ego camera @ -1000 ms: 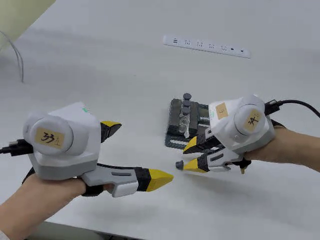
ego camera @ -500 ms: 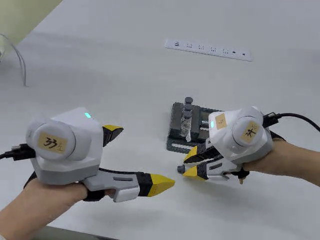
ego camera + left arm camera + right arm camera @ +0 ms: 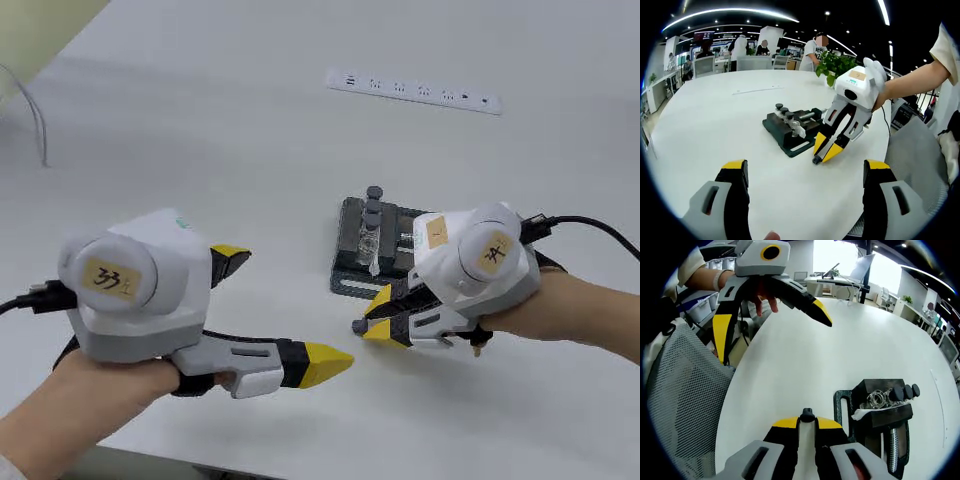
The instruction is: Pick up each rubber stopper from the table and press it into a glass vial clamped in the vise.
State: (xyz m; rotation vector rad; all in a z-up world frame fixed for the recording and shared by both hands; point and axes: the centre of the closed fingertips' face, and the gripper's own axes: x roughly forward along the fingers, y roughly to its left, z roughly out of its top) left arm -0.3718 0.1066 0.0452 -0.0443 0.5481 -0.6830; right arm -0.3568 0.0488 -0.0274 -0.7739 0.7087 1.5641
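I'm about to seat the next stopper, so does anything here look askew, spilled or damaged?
Nothing stands out. The vise sits flat on the table, its vials stand upright in a row, and nothing is spilled. The right gripper is shut on a stopper at its tips; the left gripper is open.

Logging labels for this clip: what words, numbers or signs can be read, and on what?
"33", then an unclear mark: handwritten tan sticker on the white left tool.
Unreadable scrawl: two tan stickers on the white right tool.
Too small to read: markings on the long white power strip.
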